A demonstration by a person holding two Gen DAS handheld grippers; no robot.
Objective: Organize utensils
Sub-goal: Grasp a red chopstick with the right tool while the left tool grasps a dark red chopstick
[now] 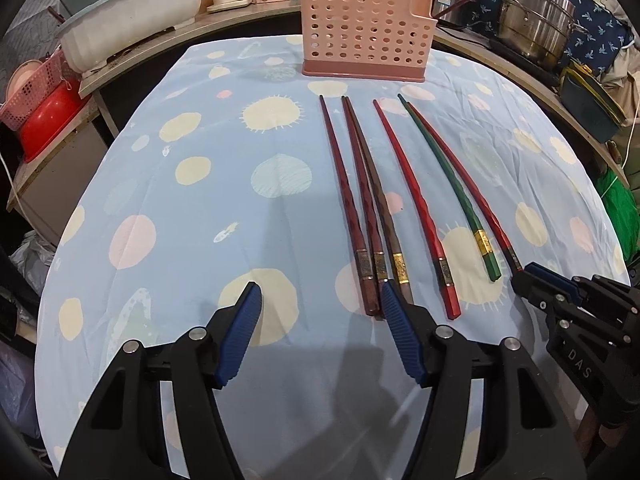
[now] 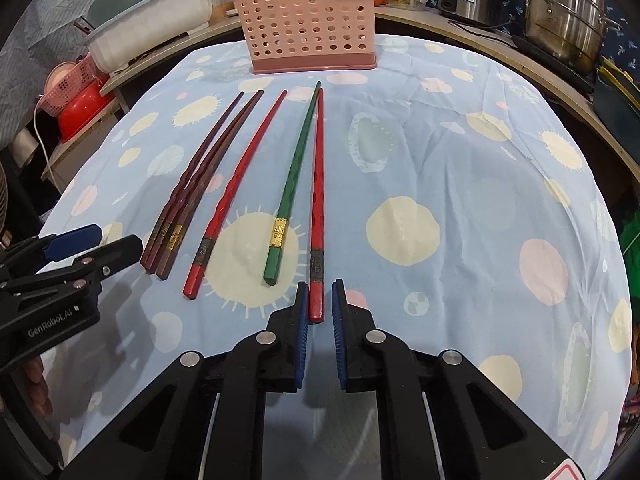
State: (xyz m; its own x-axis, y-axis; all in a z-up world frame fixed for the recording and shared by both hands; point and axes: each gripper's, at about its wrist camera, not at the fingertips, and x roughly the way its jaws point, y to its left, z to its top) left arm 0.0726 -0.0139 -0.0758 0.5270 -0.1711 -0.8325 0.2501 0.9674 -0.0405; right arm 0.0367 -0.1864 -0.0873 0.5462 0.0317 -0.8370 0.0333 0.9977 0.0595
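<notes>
Several chopsticks lie side by side on the spotted blue cloth, thick ends toward me. A pink perforated holder (image 1: 362,32) stands behind them; it also shows in the right wrist view (image 2: 310,24). My right gripper (image 2: 319,294) has its jaws narrowly apart around the thick end of the rightmost red chopstick (image 2: 318,200), which lies on the cloth beside a green chopstick (image 2: 294,172). My left gripper (image 1: 318,298) is open and empty, just in front of the dark brown chopsticks (image 1: 360,208). The right gripper (image 1: 540,280) appears at the right of the left wrist view.
A white and green dish tub (image 1: 132,12) sits at the back left. Steel pots (image 1: 536,20) stand at the back right. A red basin and pink basket (image 1: 36,112) sit off the table's left. The cloth (image 1: 200,220) is bare left of the chopsticks.
</notes>
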